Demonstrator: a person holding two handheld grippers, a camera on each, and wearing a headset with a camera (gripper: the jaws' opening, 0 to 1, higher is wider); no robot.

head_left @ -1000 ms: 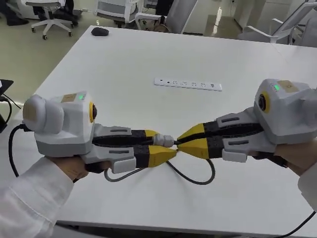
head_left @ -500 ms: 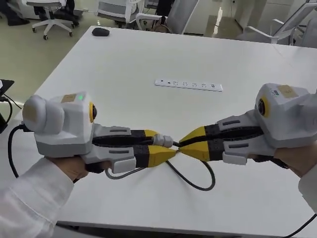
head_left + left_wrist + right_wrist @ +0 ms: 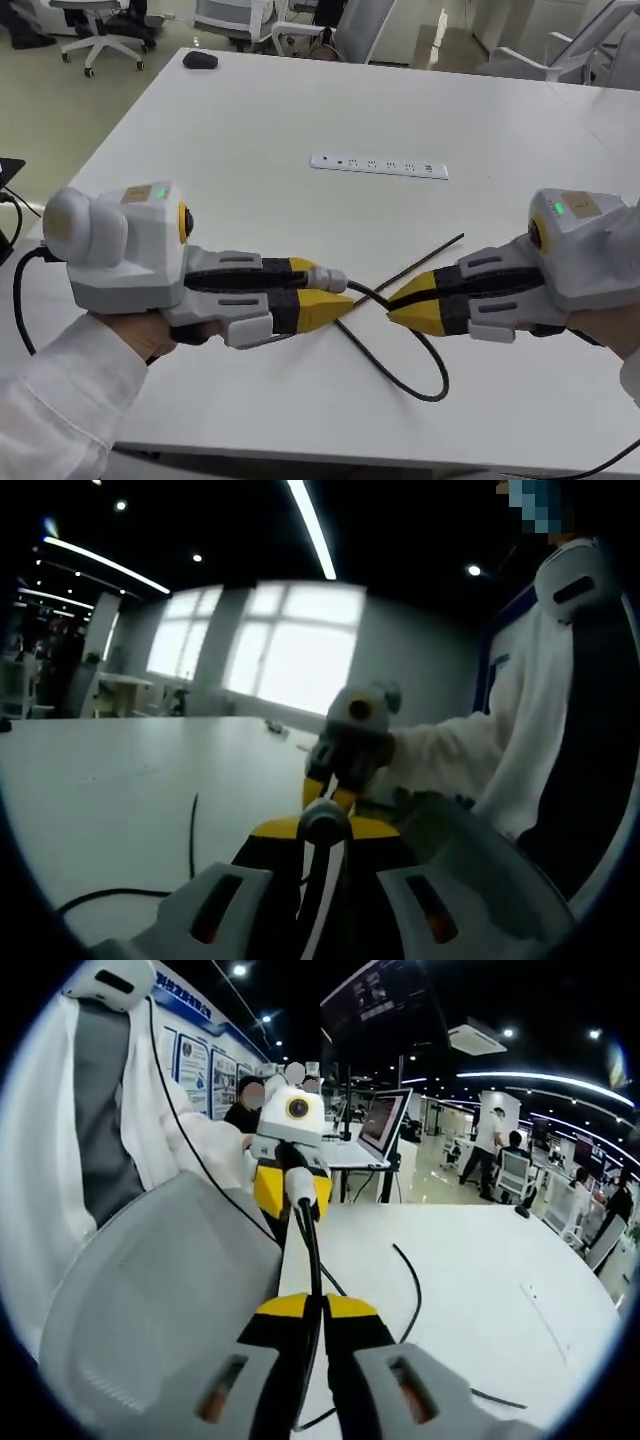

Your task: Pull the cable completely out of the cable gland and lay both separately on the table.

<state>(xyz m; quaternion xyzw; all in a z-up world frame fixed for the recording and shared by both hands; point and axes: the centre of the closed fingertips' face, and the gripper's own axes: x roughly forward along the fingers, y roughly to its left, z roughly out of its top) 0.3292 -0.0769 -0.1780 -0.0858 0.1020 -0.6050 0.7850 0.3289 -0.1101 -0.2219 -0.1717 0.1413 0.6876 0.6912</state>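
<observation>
one wide white table (image 3: pixel 250 130) carries it all, and both my tools hang just over its near edge. my left gripper (image 3: pixel 335 288) is clamped on the cable gland (image 3: pixel 328 279). my right gripper (image 3: pixel 394 298) is nipped onto the cable (image 3: pixel 312 1250) near the gland's mouth, tips facing and apart. the cable is dark, thin and limp: its slack lies looped by the near edge, and a straight stretch angles toward the table's middle. i judge it light and floppy, with a smooth jacket that may slide in the jaws, so i'd hold it close to the gland and pull along its axis. the gland is small, pale and looks rigid, likely hard plastic, best held across its body. in the left gripper view a strand runs back from it between the jaws, so i judge the cable not yet out.
</observation>
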